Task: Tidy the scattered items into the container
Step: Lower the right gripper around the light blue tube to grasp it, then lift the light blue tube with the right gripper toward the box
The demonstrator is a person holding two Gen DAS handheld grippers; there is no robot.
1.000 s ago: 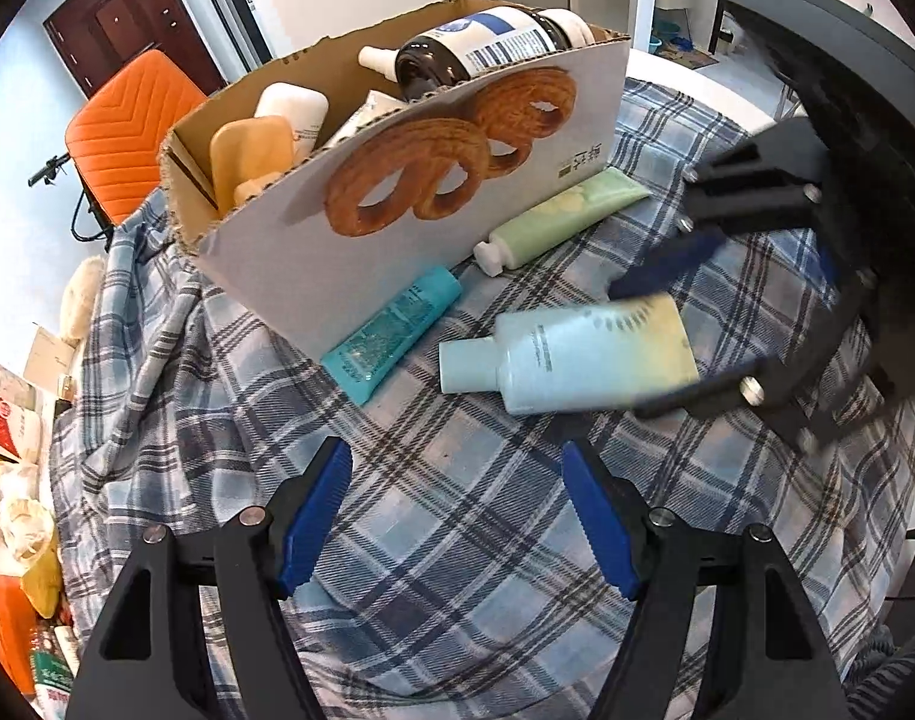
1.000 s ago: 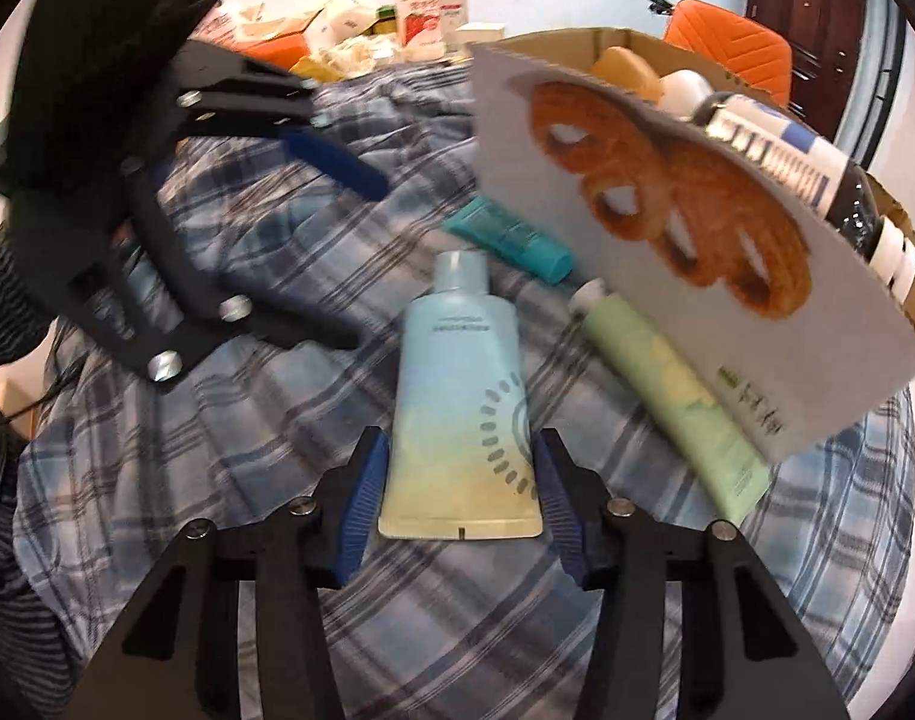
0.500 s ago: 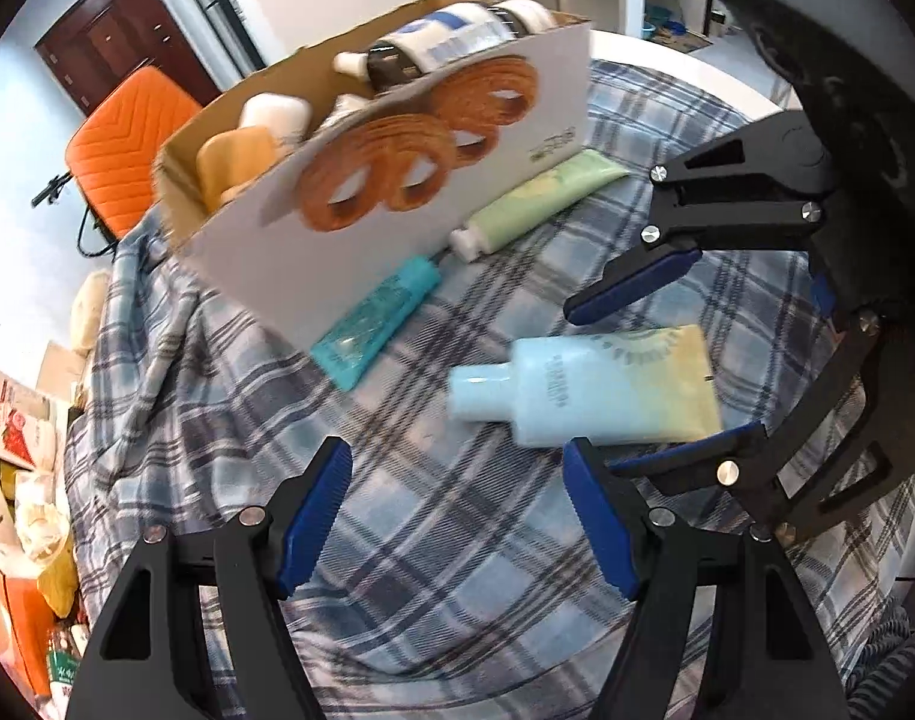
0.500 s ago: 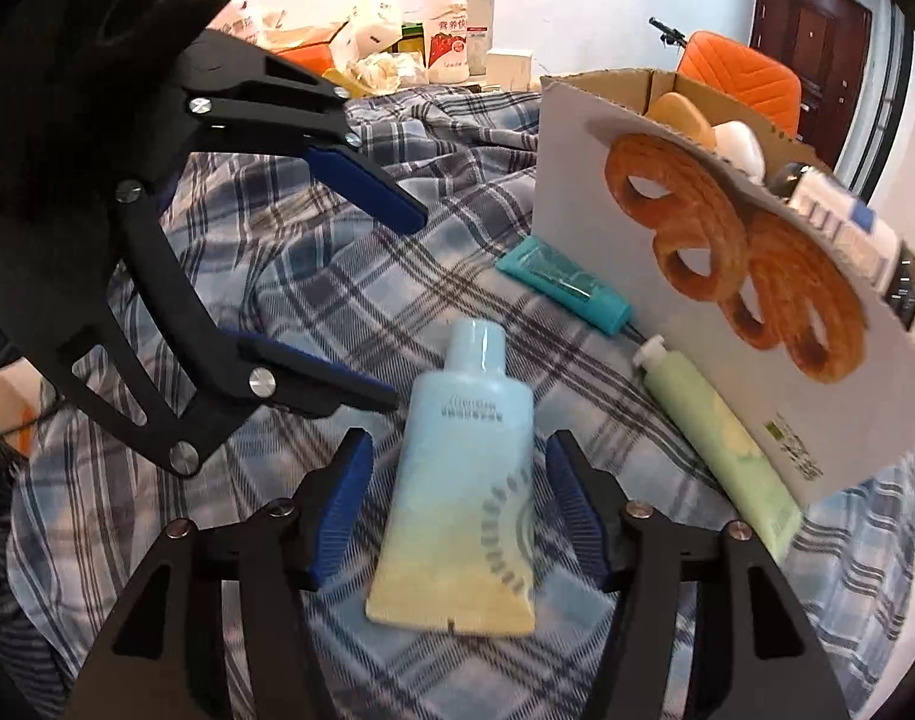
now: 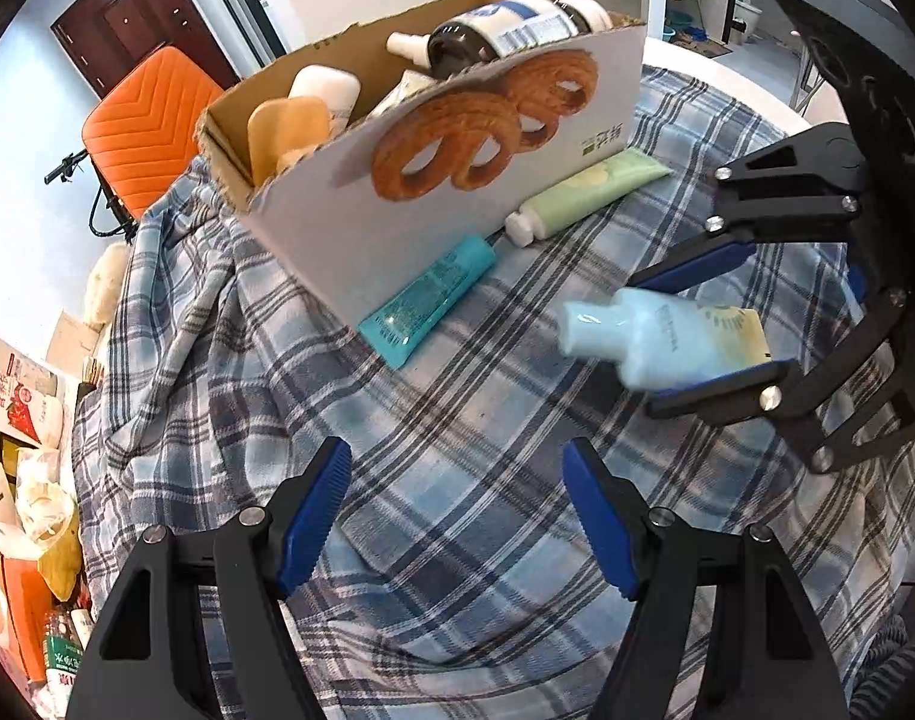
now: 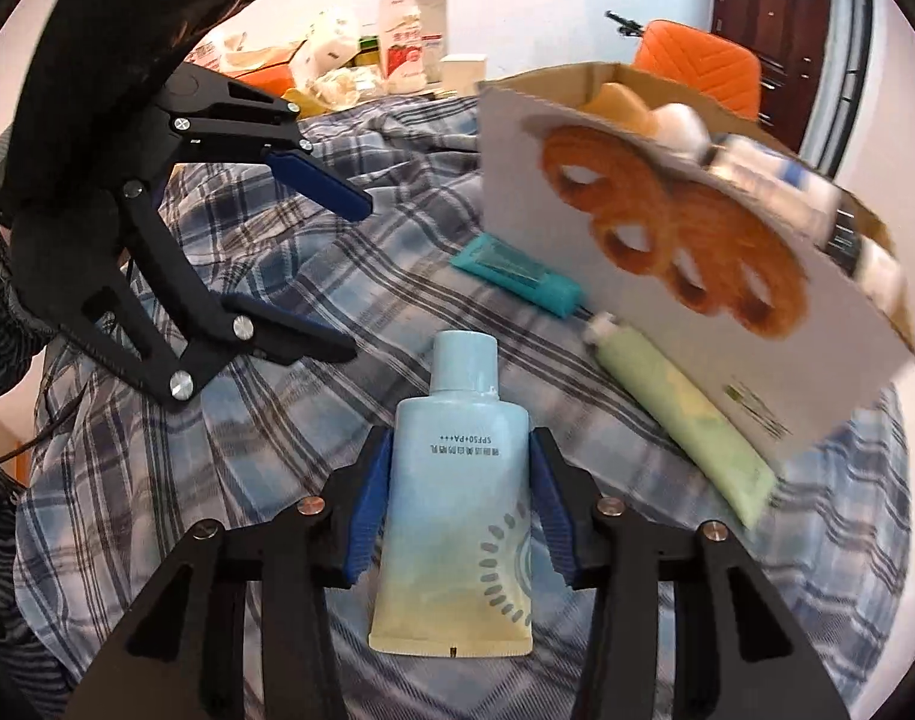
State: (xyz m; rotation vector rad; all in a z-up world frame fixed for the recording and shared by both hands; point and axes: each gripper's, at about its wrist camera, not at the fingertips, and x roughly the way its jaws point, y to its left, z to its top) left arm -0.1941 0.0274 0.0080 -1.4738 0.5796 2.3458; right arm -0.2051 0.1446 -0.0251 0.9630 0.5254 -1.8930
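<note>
A pale blue tube (image 6: 457, 510) with a yellowish crimped end lies between the pads of my right gripper (image 6: 460, 444), whose jaws are closing and press on both its sides. In the left wrist view the same tube (image 5: 667, 342) sits blurred in the right gripper (image 5: 646, 342), cap to the left. A cardboard box (image 5: 397, 228) printed with pretzels holds a dark bottle (image 5: 505, 30) and other toiletries. Against its near wall lie a teal tube (image 5: 433, 300) and a green tube (image 5: 589, 198). My left gripper (image 5: 454, 456) hangs open over bare cloth.
A blue plaid cloth (image 5: 457, 540) covers the round table. An orange chair (image 5: 151, 126) stands behind the box, near a dark door. Cartons, bags and a milk bottle (image 6: 400, 36) are piled off the table's left side.
The right gripper's jaws widened around the pale blue tube, slid further along it, then closed on its sides. The left gripper has stayed open in much the same place.
</note>
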